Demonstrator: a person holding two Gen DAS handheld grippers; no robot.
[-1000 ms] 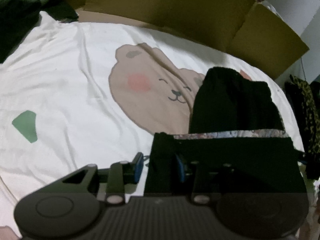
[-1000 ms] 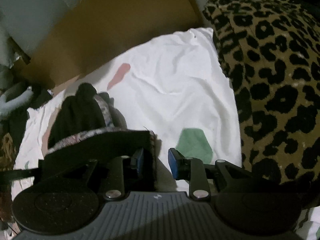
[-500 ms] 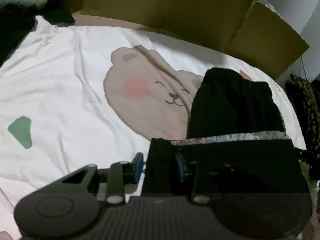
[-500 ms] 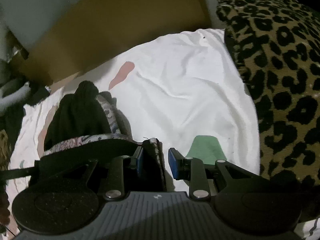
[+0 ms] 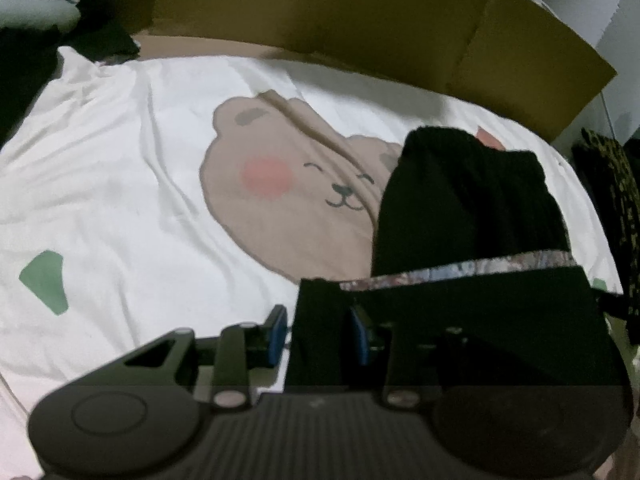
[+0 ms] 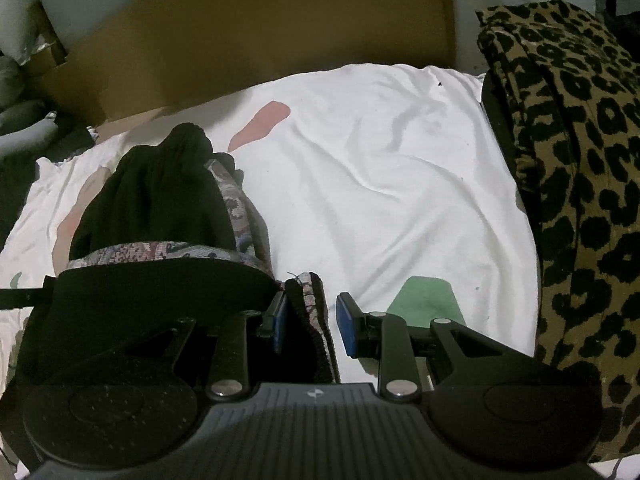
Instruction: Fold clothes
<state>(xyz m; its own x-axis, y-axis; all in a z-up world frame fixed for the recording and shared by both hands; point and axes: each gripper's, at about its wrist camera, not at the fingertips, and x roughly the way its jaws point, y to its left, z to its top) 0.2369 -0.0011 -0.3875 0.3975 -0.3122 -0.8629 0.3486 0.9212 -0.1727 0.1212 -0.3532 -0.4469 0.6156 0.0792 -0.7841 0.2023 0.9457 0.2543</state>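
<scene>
A black knit garment (image 5: 460, 200) with a patterned woven trim (image 5: 460, 272) lies on the white bear-print bedsheet (image 5: 120, 180). My left gripper (image 5: 318, 334) hovers over its near left corner. The cloth edge sits between the blue pads, and a strip of sheet shows beside the left pad. In the right wrist view the same garment (image 6: 160, 200) spreads left. Its thick trimmed corner stands between the pads of my right gripper (image 6: 312, 324), against the left pad, with a narrow gap to the right pad. Both grippers are partly open.
Brown cardboard (image 5: 360, 20) walls the far side of the bed, also seen as cardboard (image 6: 260, 40). A leopard-print blanket (image 6: 580, 160) is heaped along the right edge. Dark clothes and a grey-green soft item (image 5: 36, 12) lie at the far left. White sheet (image 6: 380, 180) spreads right of the garment.
The right gripper has shifted and rolled, so the garment's corner now sits deeper between its pads. The left gripper has stayed over the near left corner.
</scene>
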